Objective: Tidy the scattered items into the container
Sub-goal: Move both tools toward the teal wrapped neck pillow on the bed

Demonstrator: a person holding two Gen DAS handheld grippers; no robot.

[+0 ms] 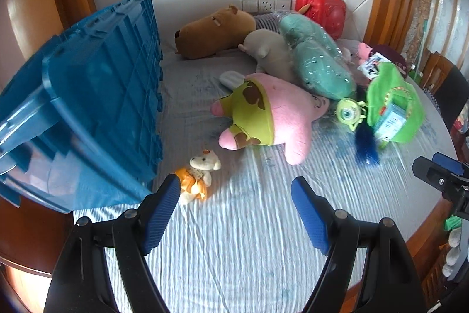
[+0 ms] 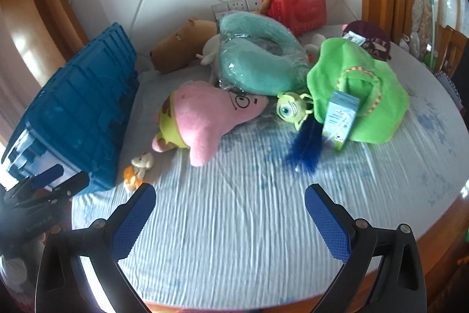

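Observation:
A blue plastic crate [image 1: 96, 96] [image 2: 76, 113] stands at the table's left side. Scattered toys lie on the cloth: a small bear in orange [image 1: 199, 175] [image 2: 137, 169], a pink star plush [image 1: 272, 113] [image 2: 202, 119], a one-eyed green toy [image 1: 348, 112] [image 2: 288, 107], a blue feather [image 2: 304, 148], a milk carton [image 2: 340, 119] on a green cloth bag [image 1: 392, 99] [image 2: 366, 78]. My left gripper [image 1: 236, 189] is open just right of the small bear. My right gripper [image 2: 230, 198] is open over bare cloth.
A brown plush [image 1: 214, 31], a grey plush [image 1: 272, 52], a teal neck pillow [image 2: 258, 63] and a red case [image 2: 296, 5] sit toward the back wall. The round table's wooden edge [image 2: 457, 204] curves on the right. Wooden chairs [image 1: 439, 72] stand beyond it.

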